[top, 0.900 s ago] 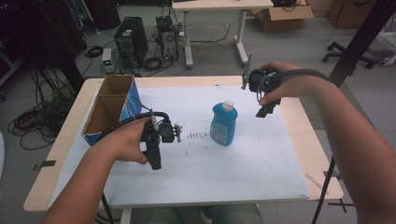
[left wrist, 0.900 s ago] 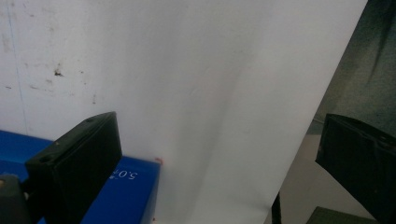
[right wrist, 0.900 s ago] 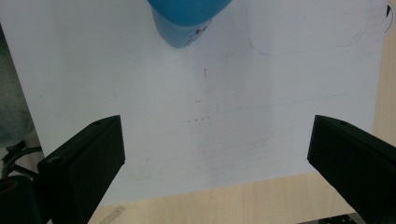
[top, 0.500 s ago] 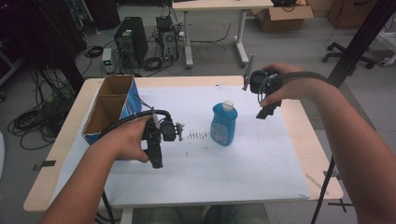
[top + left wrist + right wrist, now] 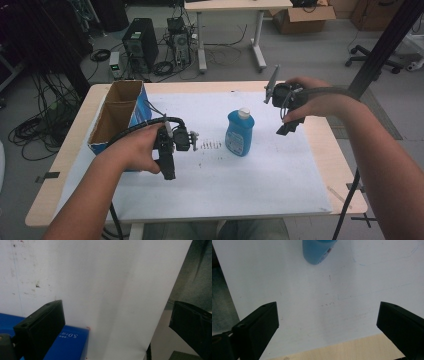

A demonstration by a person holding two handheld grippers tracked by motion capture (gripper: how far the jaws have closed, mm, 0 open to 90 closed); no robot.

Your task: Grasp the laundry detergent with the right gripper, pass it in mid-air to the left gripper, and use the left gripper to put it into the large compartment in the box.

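Observation:
A blue bottle [image 5: 239, 134] with a white cap stands upright near the middle of the white sheet [image 5: 250, 175]. My left gripper [image 5: 168, 172] hovers to the bottom left of it, beside the cardboard box [image 5: 117, 117], jaws pointing down at the sheet. In the left gripper view the left gripper [image 5: 117, 315] is open over bare paper, with the box's blue side [image 5: 71, 342] at the lower left. My right gripper [image 5: 288, 129] hangs to the right of the bottle. The right gripper view shows the right gripper [image 5: 327, 315] open with nothing between its jaws, and the bottle's base [image 5: 318, 251] at the top.
The open cardboard box with blue sides sits at the table's left edge. The wooden table [image 5: 345, 200] shows around the sheet. Behind the table, the floor holds computer towers [image 5: 140, 45], cables and another table's legs [image 5: 202, 45].

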